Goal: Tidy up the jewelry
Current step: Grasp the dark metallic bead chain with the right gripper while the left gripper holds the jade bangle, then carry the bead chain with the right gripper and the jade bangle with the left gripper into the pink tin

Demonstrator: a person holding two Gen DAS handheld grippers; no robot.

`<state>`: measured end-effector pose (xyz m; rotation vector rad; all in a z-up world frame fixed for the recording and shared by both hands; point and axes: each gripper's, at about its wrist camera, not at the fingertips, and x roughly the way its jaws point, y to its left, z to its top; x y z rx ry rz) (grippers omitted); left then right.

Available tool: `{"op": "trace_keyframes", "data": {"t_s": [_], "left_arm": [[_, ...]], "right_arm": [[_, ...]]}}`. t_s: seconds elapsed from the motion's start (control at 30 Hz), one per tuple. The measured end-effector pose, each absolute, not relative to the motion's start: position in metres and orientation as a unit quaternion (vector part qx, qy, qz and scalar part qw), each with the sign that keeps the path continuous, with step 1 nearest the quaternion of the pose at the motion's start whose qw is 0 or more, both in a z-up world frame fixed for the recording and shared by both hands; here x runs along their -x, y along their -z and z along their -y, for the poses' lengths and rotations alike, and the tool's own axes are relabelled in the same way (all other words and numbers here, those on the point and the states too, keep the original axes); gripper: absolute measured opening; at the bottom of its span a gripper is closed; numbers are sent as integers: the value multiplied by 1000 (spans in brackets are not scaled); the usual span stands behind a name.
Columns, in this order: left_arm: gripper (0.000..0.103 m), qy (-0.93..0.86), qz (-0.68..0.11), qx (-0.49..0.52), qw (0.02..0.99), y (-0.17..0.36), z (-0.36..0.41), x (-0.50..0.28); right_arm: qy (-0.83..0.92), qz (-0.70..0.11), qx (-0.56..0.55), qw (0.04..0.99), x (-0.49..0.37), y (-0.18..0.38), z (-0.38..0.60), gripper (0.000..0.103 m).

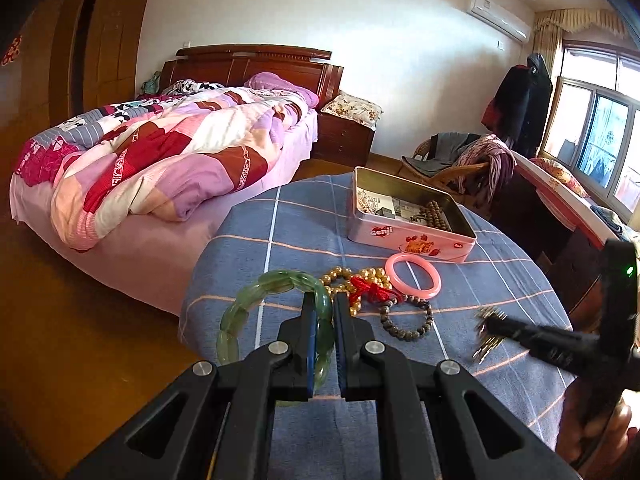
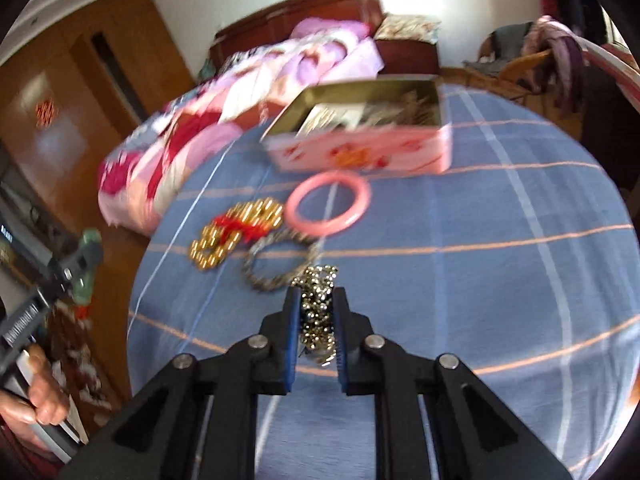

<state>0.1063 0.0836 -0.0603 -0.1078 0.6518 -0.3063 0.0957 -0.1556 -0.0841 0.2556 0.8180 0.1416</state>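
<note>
My left gripper (image 1: 323, 300) is shut on a green jade bangle (image 1: 244, 304), held above the table's left side; the same gripper with the bangle shows at the left edge of the right wrist view (image 2: 86, 256). My right gripper (image 2: 316, 294) is shut on a bunch of small silver-gold beads (image 2: 318, 312); it appears blurred in the left wrist view (image 1: 486, 330). On the blue checked cloth (image 2: 480, 264) lie a pink bangle (image 2: 328, 205), a gold bead string with a red tassel (image 2: 236, 232) and a dark bead bracelet (image 2: 276, 264). Behind them stands an open pink tin (image 1: 408, 236) holding beads.
The round table's edge (image 1: 192, 292) drops off to a wooden floor at the left. A bed (image 1: 160, 152) with a patchwork quilt stands beyond. A wicker chair (image 1: 452, 164) with clothes stands behind the tin. A person's hand (image 2: 40, 392) holds the left gripper's handle.
</note>
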Motion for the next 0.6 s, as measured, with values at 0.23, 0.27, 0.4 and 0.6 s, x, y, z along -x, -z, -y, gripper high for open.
{"op": "trace_keyframes", "data": {"t_s": [0.23,0.27,0.4,0.6], "left_arm": [[7,145,-315,26,938,59,-71,-106],[7,148,-315,26,937,59,-70,-106],[7,153,-312,27,937,55,-65,-108],[7,161,-305,24,938,43,-57,-113]], "right_arm": [[-5,-362,-118,925,-90,70,178,18],[-1,-358,-119,926,-90,68,181,18],[3,-344,-118,931,-92,58,190,18],[-13,-323,-132,937,-92,40,201,18]]}}
